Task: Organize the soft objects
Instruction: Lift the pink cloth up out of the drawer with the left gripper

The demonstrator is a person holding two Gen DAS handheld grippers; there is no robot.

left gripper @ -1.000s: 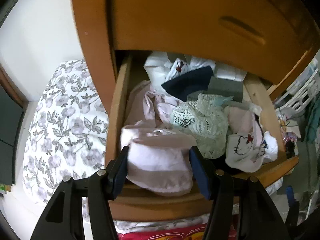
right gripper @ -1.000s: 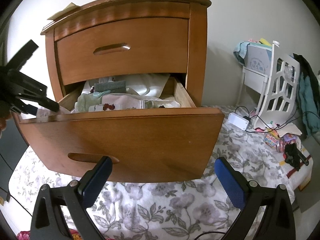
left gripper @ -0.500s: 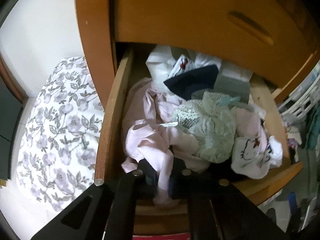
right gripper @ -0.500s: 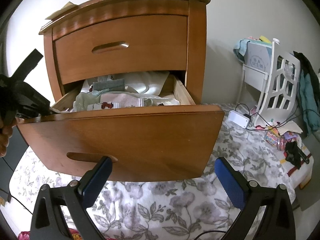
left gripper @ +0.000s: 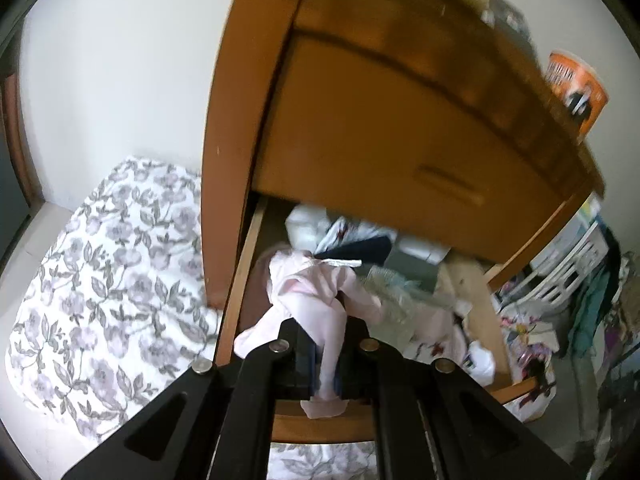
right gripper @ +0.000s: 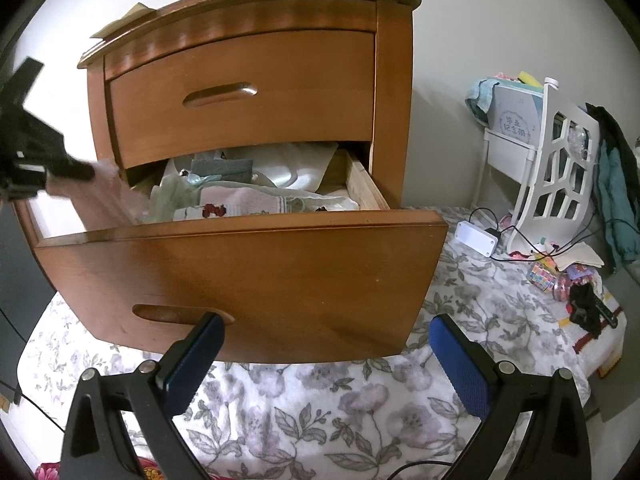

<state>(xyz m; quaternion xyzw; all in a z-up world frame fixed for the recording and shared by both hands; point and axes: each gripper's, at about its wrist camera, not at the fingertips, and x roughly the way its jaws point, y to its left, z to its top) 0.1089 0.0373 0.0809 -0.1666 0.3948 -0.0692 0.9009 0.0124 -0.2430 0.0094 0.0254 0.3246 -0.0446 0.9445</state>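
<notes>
My count from the two wrist feeds:

- Grippers: two. Left gripper (left gripper: 329,364), right gripper (right gripper: 325,354).
- Nightstand (right gripper: 394,100): one.
- Drawers: two. Upper drawer (right gripper: 280,92) at 12 o'clock of the lower drawer (right gripper: 256,280).
- Handle cut-outs: two, one per drawer front.
- Pink garment (left gripper: 320,300): one.
- Other soft items in the lower drawer: a mixed heap I cannot count exactly; one lace piece (left gripper: 396,284) and one dark navy piece (left gripper: 360,249) stand out.
- Orange can (left gripper: 576,88): one, at 2 o'clock in the left view.
- White chair (right gripper: 556,160): one, at 3 o'clock of the nightstand.
- White box (right gripper: 477,238) with cable: one.
- Floral bedspread (right gripper: 360,412): one.
</notes>
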